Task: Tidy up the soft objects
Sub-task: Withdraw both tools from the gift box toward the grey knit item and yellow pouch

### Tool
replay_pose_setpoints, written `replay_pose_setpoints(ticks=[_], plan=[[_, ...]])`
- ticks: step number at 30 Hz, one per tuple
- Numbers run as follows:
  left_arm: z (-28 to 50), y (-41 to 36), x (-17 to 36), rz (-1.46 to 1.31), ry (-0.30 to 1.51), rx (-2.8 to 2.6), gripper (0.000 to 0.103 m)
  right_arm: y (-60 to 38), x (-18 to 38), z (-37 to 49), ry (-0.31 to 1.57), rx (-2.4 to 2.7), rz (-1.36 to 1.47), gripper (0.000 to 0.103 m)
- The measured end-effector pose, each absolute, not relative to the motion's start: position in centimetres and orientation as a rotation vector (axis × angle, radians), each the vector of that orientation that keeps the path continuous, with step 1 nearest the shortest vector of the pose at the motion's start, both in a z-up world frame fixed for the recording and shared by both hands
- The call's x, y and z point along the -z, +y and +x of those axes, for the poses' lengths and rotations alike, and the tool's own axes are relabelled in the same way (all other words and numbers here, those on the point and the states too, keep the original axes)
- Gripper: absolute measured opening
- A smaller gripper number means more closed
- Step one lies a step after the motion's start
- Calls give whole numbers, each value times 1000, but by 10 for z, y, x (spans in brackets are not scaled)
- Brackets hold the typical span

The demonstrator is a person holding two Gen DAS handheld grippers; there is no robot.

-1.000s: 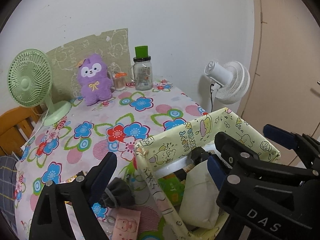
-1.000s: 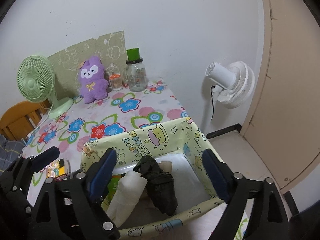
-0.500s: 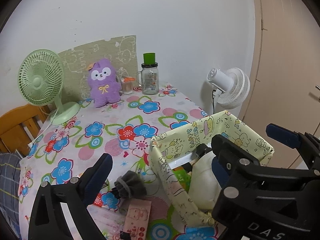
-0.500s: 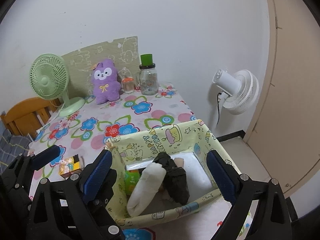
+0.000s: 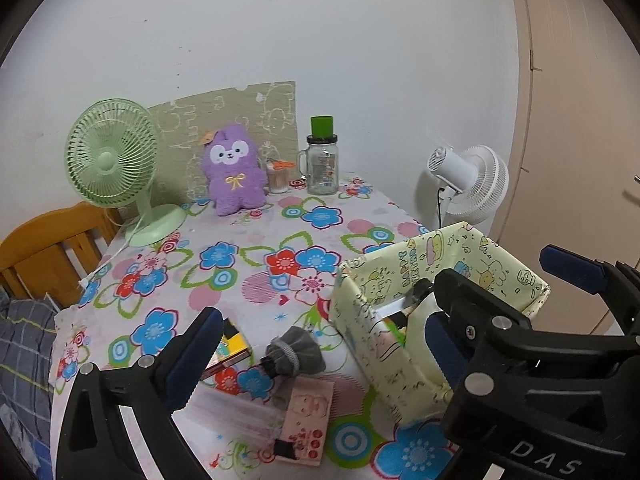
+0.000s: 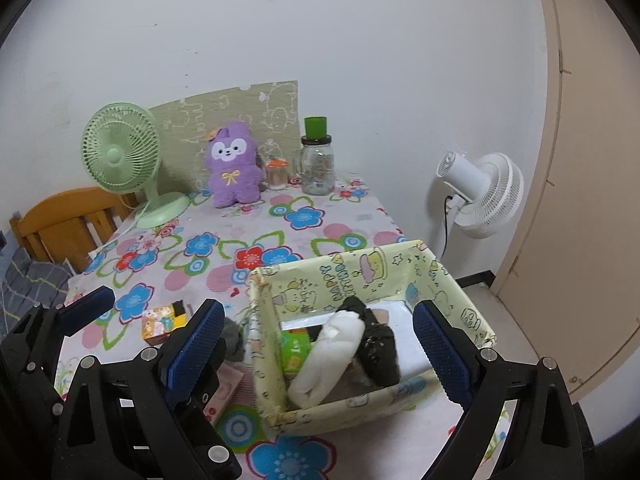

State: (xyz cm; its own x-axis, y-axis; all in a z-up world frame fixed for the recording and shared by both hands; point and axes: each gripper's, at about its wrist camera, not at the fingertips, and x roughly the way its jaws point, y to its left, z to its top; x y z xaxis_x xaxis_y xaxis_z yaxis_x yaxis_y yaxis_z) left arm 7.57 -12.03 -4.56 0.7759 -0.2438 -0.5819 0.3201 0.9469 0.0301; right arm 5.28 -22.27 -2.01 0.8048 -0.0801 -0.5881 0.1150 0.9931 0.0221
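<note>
Left tongs: spread wide, nothing between the pads, held above the near part of the bench. Right tongs: likewise spread wide and empty, poised over the yellow-green cartoon-print box.

Box seen standing at the near right corner of the bench on the flowered cloth, open at the top. Inside, from the right wrist view: rolled white cloth leaning toward the near wall, rolled black cloth just to its right and touching it, green packet against the left wall. In the left wrist view most of the box interior hidden by the right tool's body.

Outside the box, just beside its left wall: rolled grey sock bundle with a pale band round it, lying on the cloth between the left pads' line of sight. Pink printed card touching the bundle on the near side. Small yellow printed carton further left, apart from the bundle.

Far end of bench, against the wall: purple plush toy upright, green desk fan to its left, small orange-lidded jar and glass mug jar with green cup on top to its right. White fan on a stand beyond the bench's right edge. Wooden chair back at the left edge.
</note>
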Motion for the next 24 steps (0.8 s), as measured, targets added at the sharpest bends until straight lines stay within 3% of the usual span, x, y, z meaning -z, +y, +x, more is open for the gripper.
replay_pose_setpoints(ticks=[24], plan=[[48,-48,48,101,587,199,103,-150,26,37,612,7,15,97]])
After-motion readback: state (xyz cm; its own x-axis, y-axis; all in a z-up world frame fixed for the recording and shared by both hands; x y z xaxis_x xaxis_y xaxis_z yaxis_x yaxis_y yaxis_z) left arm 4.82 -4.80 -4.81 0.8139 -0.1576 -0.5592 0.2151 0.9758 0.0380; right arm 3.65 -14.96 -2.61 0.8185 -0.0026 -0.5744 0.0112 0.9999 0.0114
